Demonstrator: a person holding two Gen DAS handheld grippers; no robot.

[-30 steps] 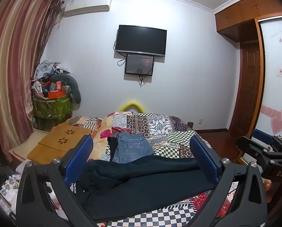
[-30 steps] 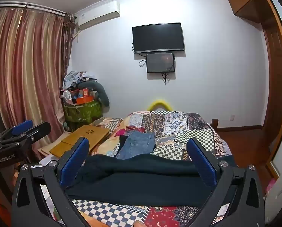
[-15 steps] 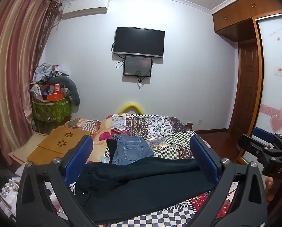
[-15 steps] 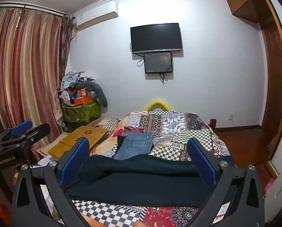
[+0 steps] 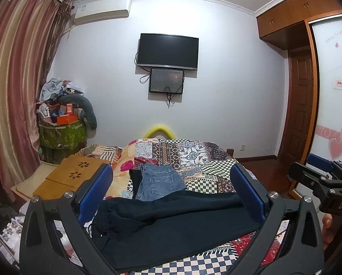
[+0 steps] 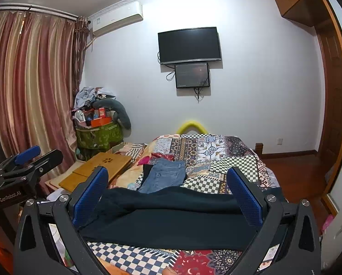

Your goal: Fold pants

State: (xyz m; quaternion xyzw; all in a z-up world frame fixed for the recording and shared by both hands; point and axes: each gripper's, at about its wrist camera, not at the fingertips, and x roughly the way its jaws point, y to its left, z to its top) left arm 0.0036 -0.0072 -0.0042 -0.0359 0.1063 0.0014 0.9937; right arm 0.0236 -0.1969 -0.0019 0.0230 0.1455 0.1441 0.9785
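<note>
While heaped — green bin (image 5: pixel 62 135), orange box (image 5: pixel 66 119).

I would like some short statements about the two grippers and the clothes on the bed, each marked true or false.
1. Both grippers are open. True: left gripper and right gripper have their jaws spread wide.
2. The dark pants are held by the left gripper. False: they lie on the bed, unheld.
3. Blue jeans lie beyond the dark pants. True.
4. The jeans lie on the wooden board. False: they lie on the bed's quilt.
</note>
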